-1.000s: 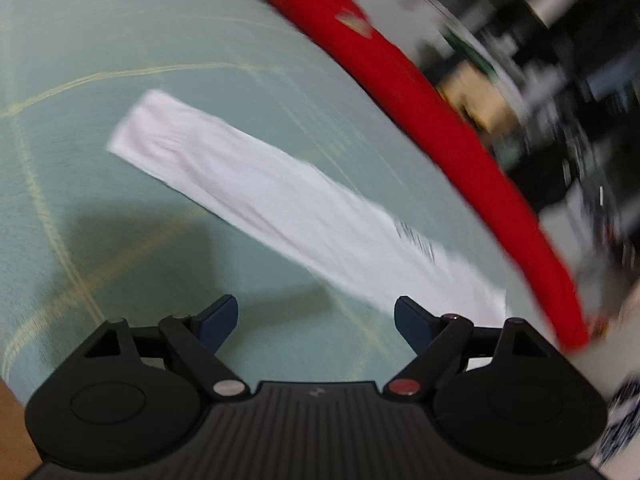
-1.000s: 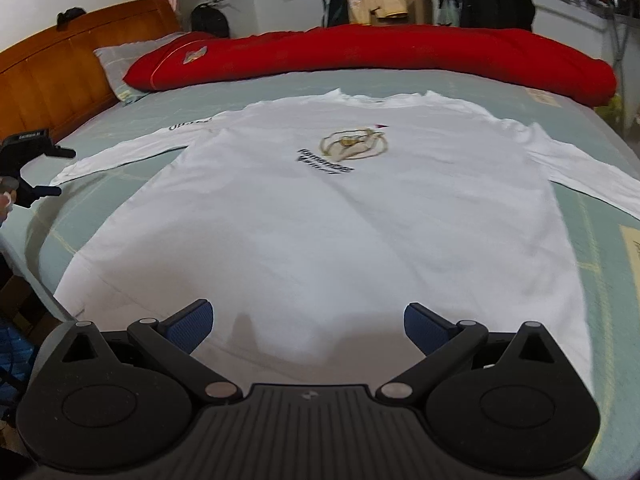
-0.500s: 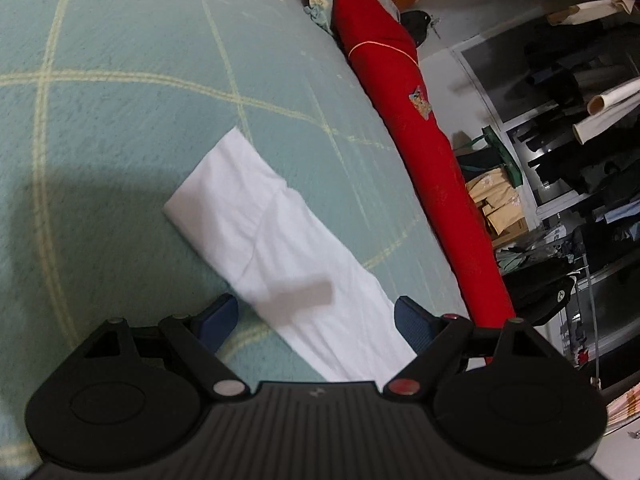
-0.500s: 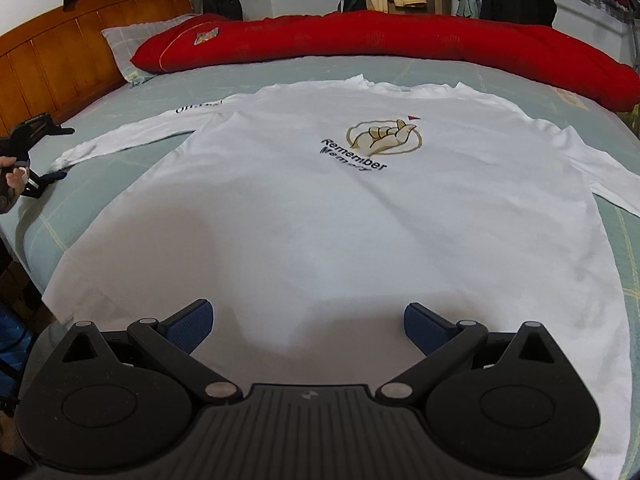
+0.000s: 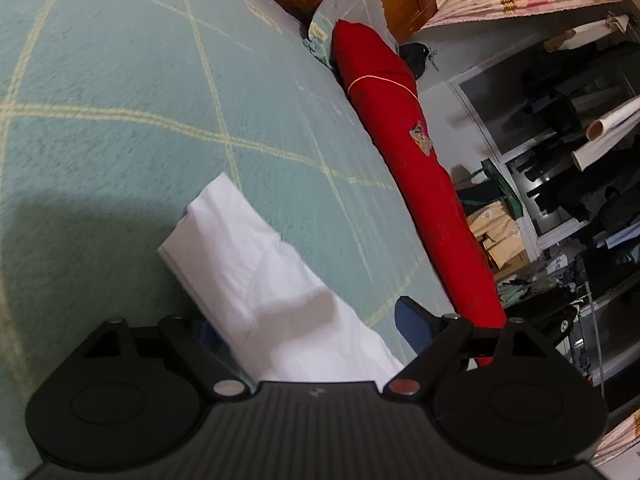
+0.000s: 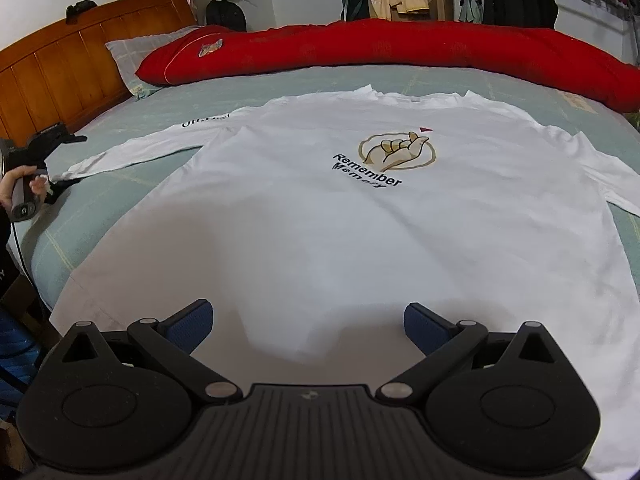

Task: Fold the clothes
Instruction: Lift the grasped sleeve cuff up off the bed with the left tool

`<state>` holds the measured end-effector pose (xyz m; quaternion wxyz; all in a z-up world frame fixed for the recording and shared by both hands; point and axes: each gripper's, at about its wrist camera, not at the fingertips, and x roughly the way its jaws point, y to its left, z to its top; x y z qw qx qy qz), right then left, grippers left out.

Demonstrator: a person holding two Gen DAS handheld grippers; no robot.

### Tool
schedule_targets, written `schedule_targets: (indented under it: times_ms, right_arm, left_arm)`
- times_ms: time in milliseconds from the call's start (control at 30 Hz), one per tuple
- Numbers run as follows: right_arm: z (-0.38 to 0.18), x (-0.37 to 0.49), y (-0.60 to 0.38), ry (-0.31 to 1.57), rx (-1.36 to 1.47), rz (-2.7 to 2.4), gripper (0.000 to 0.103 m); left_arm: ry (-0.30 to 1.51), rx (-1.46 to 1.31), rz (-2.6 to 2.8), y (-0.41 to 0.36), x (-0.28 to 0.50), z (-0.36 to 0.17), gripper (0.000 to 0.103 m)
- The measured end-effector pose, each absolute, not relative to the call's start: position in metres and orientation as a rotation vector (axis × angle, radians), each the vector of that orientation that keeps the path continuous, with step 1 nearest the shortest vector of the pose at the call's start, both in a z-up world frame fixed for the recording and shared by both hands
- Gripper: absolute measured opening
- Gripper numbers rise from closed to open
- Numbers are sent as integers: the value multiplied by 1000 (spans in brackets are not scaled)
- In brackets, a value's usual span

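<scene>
White long-sleeved shirt (image 6: 320, 232) lies flat, print up, on the green bedsheet (image 5: 120, 80). Right gripper (image 6: 306, 322) hovers wide open over its hem. Left gripper (image 5: 308, 320) straddles the sleeve cuff (image 5: 248, 264), jaws apart, nothing clamped. Beyond lies a red bolster (image 6: 400, 48).

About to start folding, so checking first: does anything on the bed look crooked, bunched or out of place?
Nothing stands out. The white long-sleeve shirt lies flat, print up, sleeves spread; the red quilt stays rolled along the far edge.
</scene>
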<state>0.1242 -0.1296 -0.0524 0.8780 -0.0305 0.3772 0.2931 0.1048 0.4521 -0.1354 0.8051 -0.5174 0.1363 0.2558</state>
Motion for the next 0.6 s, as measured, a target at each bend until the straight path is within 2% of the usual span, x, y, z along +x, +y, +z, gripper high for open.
schedule_targets:
  times_ms: [133,200,267,600]
  right_arm:
    - [-52,125,-132,784,-52,604,103]
    - [-52,127,-132,783,-52,596,103]
    - [-53,129,-132,782,-52,589,103]
    - [-57,131,-135,781,-53,603,103]
  left_arm:
    - [300,-1004,554,434,108,-134,86]
    - [316,-929,562,428,117,-135,90]
    - [322,-894,571,426,127,-131,100]
    - [341,-751,547,396,136,-128,101]
